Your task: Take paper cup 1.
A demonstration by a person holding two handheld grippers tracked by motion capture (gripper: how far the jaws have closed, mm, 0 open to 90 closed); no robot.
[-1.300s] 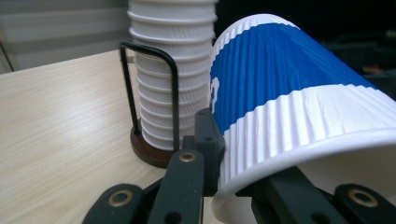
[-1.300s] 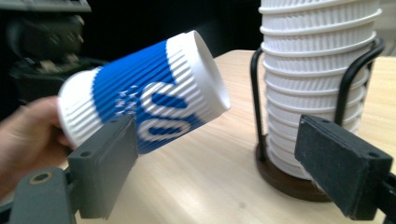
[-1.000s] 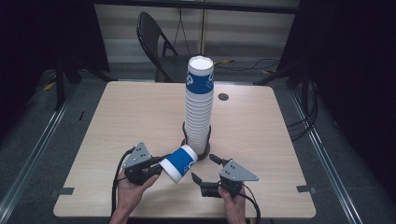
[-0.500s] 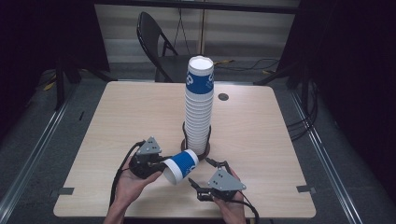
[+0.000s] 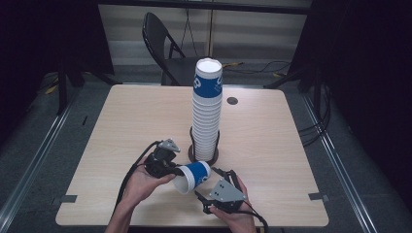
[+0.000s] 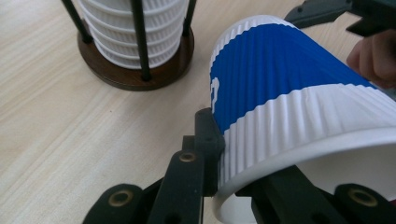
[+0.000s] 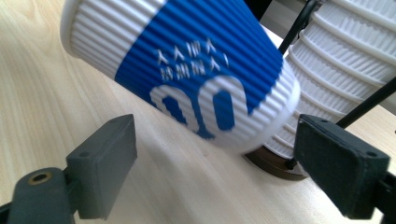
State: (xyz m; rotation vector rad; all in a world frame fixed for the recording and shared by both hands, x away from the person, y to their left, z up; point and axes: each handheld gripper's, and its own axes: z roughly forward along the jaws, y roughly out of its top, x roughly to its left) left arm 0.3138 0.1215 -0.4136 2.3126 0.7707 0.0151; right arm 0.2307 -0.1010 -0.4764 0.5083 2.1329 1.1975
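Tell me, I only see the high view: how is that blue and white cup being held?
Observer: The left gripper pinches the cup by its rim, one jaw outside the wall, one inside the mouth.
Operator: Does the other one touch it?
Observer: No. The right gripper has its jaws wide open, the cup ahead of them, untouched.
Operator: What holds the tall stack?
Observer: A round dark base with thin black rods around the stack.

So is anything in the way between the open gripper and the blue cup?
Nothing visible is. The right gripper is open, its jaws wide apart, and the blue cup hangs just ahead of them over bare table. The left gripper holds that cup by its rim.
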